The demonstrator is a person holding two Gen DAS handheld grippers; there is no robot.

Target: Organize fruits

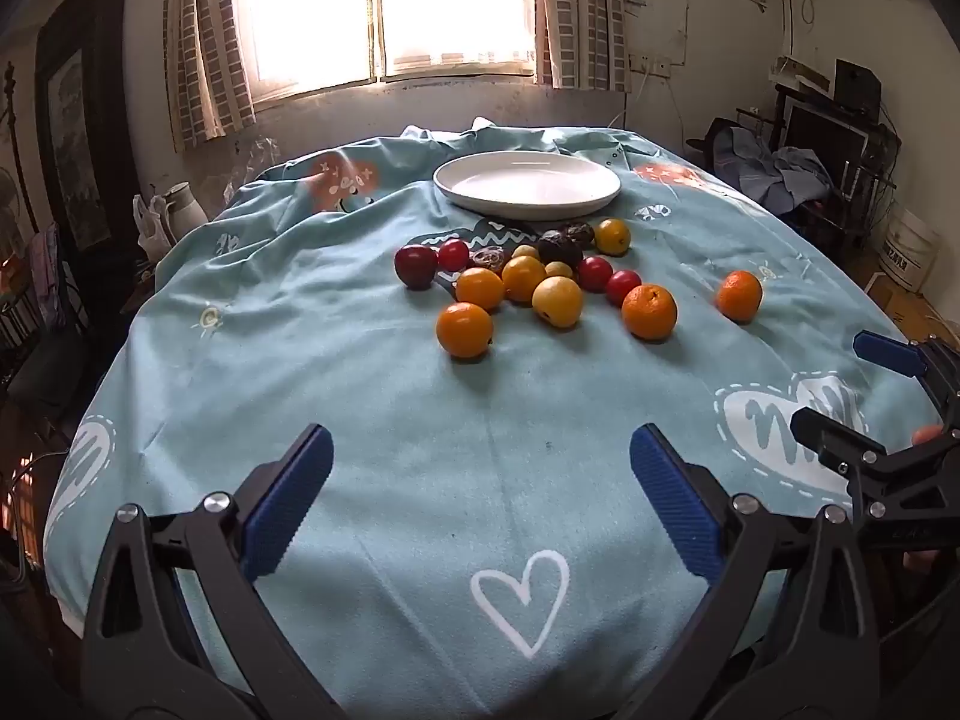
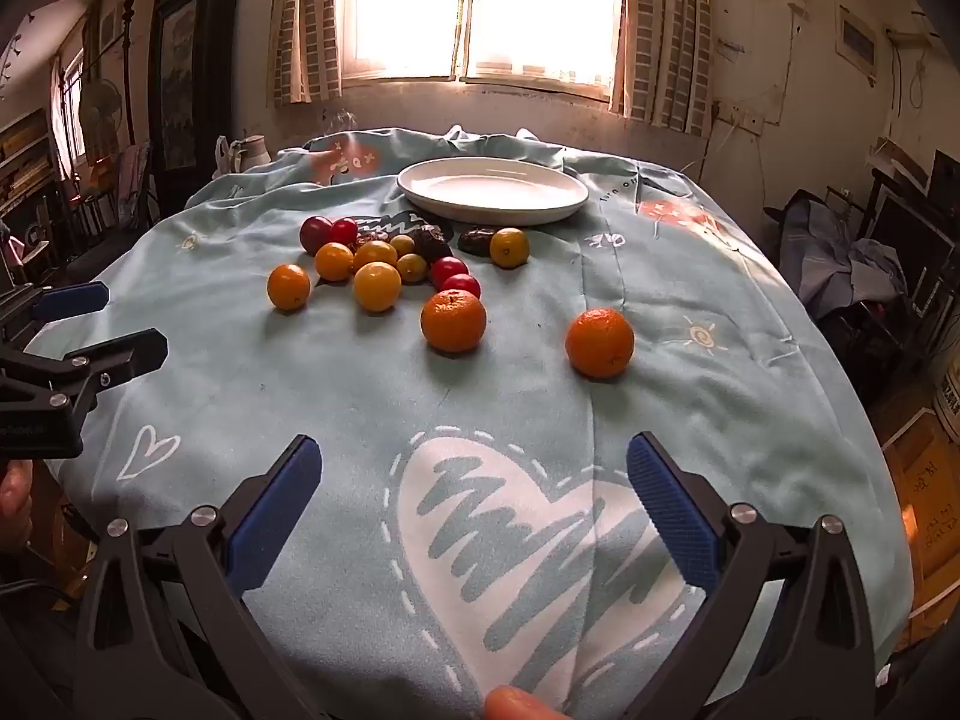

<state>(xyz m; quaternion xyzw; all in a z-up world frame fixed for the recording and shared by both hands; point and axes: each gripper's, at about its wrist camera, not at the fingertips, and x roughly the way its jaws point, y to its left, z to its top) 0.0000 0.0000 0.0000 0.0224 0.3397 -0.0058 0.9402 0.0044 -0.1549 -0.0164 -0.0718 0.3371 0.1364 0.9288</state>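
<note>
Several fruits lie on a light blue tablecloth (image 1: 372,420): oranges (image 1: 464,330), a yellow plum (image 1: 557,301), red plums (image 1: 416,265) and dark wrinkled fruits (image 1: 559,247). One tangerine (image 1: 739,296) lies apart to the right, and shows in the right wrist view (image 2: 599,342) with another tangerine (image 2: 453,320). An empty white plate (image 1: 527,185) stands behind the fruits; it also shows in the right wrist view (image 2: 492,189). My left gripper (image 1: 480,498) is open and empty above the near cloth. My right gripper (image 2: 474,498) is open and empty, well short of the fruits.
The table (image 2: 780,420) fills the middle of the room, its edges dropping off left and right. A window (image 1: 384,6) with curtains is behind it. A white kettle (image 1: 180,210) stands at the far left. Clothes and furniture (image 1: 798,174) stand at the right.
</note>
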